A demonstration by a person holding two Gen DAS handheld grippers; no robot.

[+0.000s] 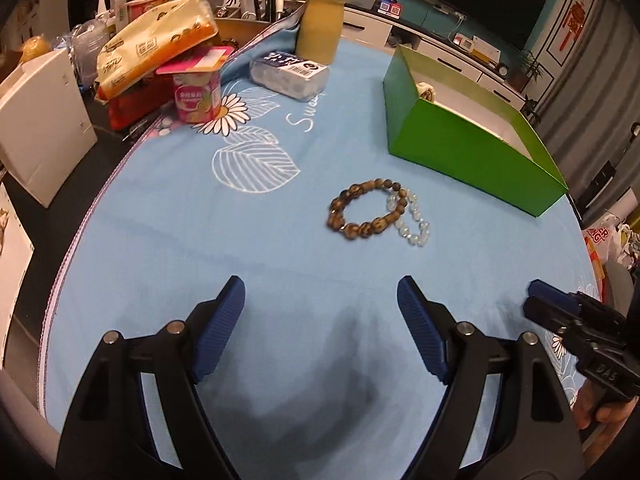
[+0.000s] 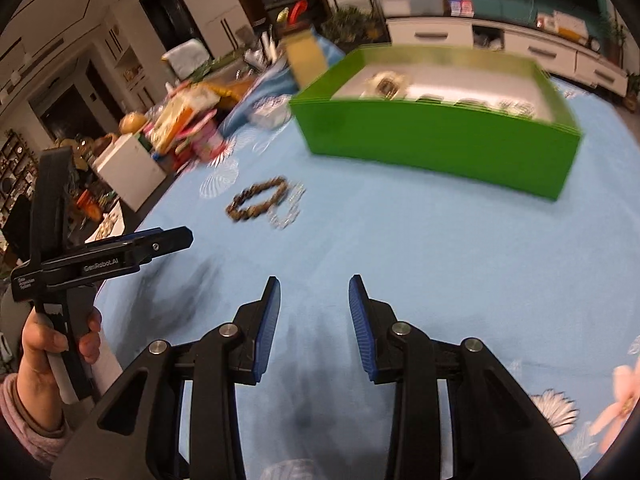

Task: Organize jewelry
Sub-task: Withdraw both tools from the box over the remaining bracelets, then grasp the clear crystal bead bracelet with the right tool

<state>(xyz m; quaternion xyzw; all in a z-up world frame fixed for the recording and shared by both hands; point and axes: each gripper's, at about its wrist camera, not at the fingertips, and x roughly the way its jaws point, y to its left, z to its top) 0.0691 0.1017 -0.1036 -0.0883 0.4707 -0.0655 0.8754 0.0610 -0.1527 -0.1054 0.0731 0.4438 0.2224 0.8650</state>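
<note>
Item: brown wooden-bead bracelet [image 1: 362, 210], lying flat as a closed loop on the blue cloth-covered surface [image 1: 180, 248]. No strong long axis; slightly longer near-left to far-right. Its right edge overlaps or touches a clear crystal-bead bracelet [image 1: 412, 220], which runs near-to-far beside it.

Position relative to tools: both bracelets lie straight ahead of the left hand-held gripper [image 1: 320, 312], a little right of its centre line, with bare cloth between. Its jaws stand wide apart, holding nothing. The right hand-held gripper [image 2: 314, 312] has its jaws parted more narrowly, also empty; from it the bracelets lie ahead and to the left, farther off. Judged nearer: the left.

Destination, presumed: green open box [image 1: 472, 144], far right of the bracelets, well apart from them. Some jewellery pieces already show inside, blurred.

Surroundings: snack bag [image 1: 156, 44], pink cup [image 1: 198, 94], wrapped tissue pack [image 1: 288, 74] and yellow jar [image 1: 320, 28] at far left, clear of the path.

Obstruction: none between left tool and bracelets. Risk, judged: the touching crystal strand may be dragged or pinched along with the wooden one.
</note>
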